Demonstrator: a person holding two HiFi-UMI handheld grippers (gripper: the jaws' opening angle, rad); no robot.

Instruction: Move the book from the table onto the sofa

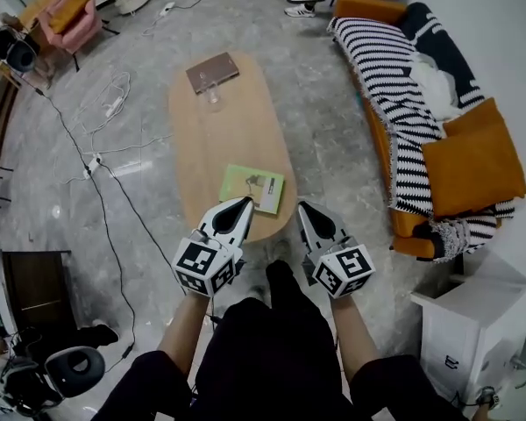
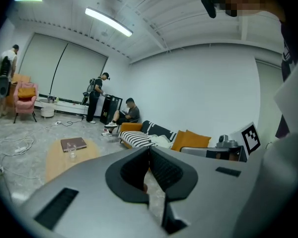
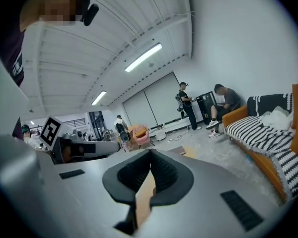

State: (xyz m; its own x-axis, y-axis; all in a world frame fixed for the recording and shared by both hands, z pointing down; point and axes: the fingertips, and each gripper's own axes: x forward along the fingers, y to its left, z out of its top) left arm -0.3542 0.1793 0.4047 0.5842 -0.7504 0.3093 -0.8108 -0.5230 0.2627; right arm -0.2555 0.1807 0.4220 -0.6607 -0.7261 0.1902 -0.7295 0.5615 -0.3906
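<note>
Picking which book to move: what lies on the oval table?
A brown book and a clear glass at the far end, a green book at the near end. The left gripper hides part of the near rim.

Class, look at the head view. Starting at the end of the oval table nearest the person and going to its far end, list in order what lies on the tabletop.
green book → small clear glass → brown book

Bright, even light falls from ceiling strip lights near eleven o'clock, with soft shadows, fisheye-bent edges and dark corners.
</note>
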